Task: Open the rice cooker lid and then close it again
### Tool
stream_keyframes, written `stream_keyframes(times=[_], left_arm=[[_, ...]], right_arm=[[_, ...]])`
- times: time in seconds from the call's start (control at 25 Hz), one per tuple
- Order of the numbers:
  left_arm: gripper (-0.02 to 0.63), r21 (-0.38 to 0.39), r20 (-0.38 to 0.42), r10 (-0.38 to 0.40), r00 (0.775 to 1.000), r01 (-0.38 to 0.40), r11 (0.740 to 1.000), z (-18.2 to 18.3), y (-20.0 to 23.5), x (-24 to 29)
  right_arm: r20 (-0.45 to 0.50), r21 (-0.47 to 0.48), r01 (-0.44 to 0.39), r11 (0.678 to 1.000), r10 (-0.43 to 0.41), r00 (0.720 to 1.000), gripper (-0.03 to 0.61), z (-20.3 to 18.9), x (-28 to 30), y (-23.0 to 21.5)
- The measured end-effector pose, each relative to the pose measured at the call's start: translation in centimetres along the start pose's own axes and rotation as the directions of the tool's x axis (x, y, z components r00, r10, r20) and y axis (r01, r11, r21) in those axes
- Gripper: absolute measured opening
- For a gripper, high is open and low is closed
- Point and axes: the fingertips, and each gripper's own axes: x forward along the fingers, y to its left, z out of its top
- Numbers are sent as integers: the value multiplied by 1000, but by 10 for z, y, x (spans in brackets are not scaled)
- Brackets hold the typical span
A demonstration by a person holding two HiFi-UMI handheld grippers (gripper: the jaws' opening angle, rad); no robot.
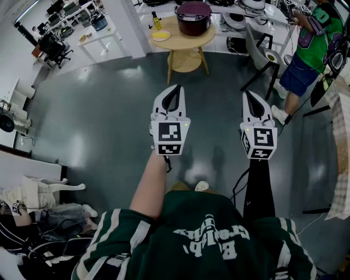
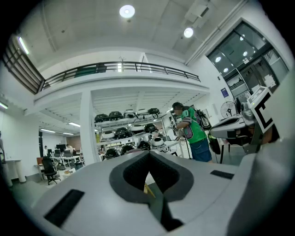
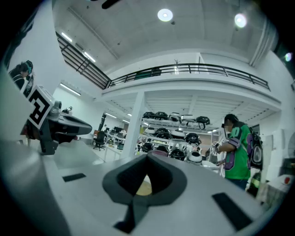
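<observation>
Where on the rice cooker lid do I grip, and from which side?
Probably the lid's near edge on the rice cooker, approached from this side of the round table. The lid lies shut and the front seems to face us, so the hinge likely sits behind; the latch is too small to see.

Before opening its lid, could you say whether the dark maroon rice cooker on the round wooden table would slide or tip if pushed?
The dark maroon rice cooker looks squat, so tipping seems unlikely. On the smooth round wooden table it might slide.
</observation>
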Motion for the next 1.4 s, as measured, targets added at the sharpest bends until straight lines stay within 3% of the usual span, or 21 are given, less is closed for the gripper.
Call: stream_keyframes(times=[0.56,0.6,0.68,0.84,1.12,1.4], left_arm=[[-9,1,13,12,1000,-12,1000,2,-1,-6],[3,-13,16,3,1000,-3,1000,2,0,-6],[129,-43,25,-22,999,23,999,3,0,-5],[144,-61,29,-34,999,35,998,1,7,6],[144,-74,7,-41,999,42,996,-20,26,46],[144,-77,6,-54,999,54,996,-28,65,133]], right_arm=[[-11,51,22,998,-22,1000,23,-16,1,-6],[-17,56,21,998,-20,1000,33,-18,2,-6],[-16,73,21,997,-20,1000,58,-18,5,-8],[-6,85,9,996,-9,1000,95,-18,19,-10],[-18,93,-7,996,9,1000,114,-31,66,-11],[-22,98,-12,995,14,1000,120,-36,155,-28]])
